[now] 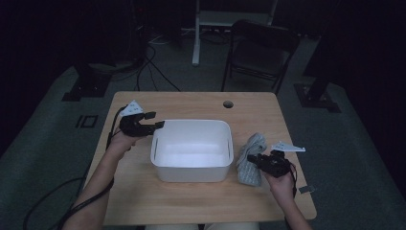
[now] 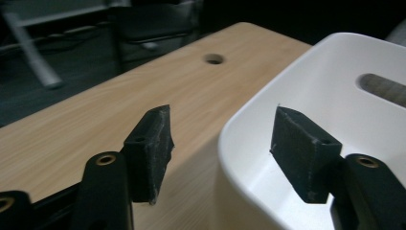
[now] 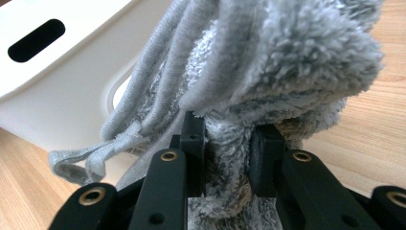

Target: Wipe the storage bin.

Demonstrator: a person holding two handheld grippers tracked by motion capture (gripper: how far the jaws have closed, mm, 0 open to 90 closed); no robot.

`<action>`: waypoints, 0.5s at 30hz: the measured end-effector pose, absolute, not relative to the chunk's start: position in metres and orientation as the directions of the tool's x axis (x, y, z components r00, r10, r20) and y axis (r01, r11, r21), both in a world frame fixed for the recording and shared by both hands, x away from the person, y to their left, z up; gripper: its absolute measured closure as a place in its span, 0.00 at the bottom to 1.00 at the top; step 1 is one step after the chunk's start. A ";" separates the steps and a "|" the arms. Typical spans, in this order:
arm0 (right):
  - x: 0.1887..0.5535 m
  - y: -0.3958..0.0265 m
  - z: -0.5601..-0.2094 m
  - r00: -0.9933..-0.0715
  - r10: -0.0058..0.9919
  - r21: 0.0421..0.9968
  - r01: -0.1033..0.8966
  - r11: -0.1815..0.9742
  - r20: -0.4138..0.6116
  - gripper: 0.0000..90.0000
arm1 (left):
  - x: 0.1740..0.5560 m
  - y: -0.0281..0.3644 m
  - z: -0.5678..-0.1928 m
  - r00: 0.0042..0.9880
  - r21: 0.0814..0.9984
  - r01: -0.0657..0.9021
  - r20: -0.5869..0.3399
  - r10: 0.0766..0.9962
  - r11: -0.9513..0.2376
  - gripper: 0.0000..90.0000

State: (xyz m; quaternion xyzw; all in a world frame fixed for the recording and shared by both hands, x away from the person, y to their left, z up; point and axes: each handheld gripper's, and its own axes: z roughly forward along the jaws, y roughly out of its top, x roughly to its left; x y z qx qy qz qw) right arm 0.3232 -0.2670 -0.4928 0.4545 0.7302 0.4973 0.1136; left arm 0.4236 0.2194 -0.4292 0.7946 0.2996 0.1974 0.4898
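Note:
A white plastic tub (image 1: 191, 165) with slot handles stands in the middle of the wooden table (image 1: 143, 191). My left gripper (image 1: 155, 120) hovers at the tub's far left corner. In the left gripper view it (image 2: 222, 129) is open, one jaw over the table and the other over the tub's (image 2: 258, 110) inside, with nothing between the pads. To the right of the tub, my right gripper (image 1: 253, 160) is shut on a grey fluffy cloth (image 1: 251, 146). In the right gripper view the jaws (image 3: 229, 139) pinch a fold of the cloth (image 3: 297, 52), which bunches up beside the tub wall (image 3: 62, 81).
A round cable hole (image 1: 228, 104) is in the table's far edge, also in the left gripper view (image 2: 213, 59). A dark chair (image 1: 261, 52) and a white stand (image 1: 196, 33) are on the floor beyond the table. Cables trail on the floor at left.

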 end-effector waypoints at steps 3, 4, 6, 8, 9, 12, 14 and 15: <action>0.325 -0.268 -0.494 -0.557 0.778 0.828 0.555 0.087 0.292 0.80 | 0.435 0.211 -0.433 0.751 0.889 0.305 -0.004 0.660 -0.342 0.50; 0.325 -0.268 -0.494 -0.557 0.778 0.828 0.555 0.087 0.292 0.80 | 0.438 0.209 -0.434 0.758 0.885 0.315 -0.017 0.652 -0.343 0.50; 0.325 -0.268 -0.495 -0.556 0.778 0.827 0.556 0.089 0.290 0.80 | 0.444 0.205 -0.436 0.762 0.875 0.317 -0.006 0.647 -0.365 0.52; 0.324 -0.269 -0.496 -0.554 0.782 0.827 0.555 0.089 0.287 0.80 | 0.447 0.201 -0.436 0.772 0.872 0.321 -0.014 0.636 -0.371 0.58; 0.325 -0.270 -0.497 -0.551 0.784 0.825 0.557 0.090 0.287 0.80 | 0.448 0.200 -0.436 0.776 0.869 0.322 -0.015 0.630 -0.376 0.64; 0.325 -0.271 -0.497 -0.546 0.785 0.824 0.560 0.084 0.291 0.80 | 0.449 0.197 -0.435 0.797 0.866 0.308 -0.010 0.603 -0.393 0.72; 0.326 -0.272 -0.497 -0.545 0.784 0.822 0.563 0.082 0.296 0.80 | 0.449 0.196 -0.434 0.803 0.863 0.306 -0.007 0.596 -0.401 0.79; 0.325 -0.272 -0.498 -0.546 0.785 0.823 0.562 0.083 0.294 0.80 | 0.448 0.195 -0.434 0.801 0.863 0.303 -0.001 0.599 -0.404 0.80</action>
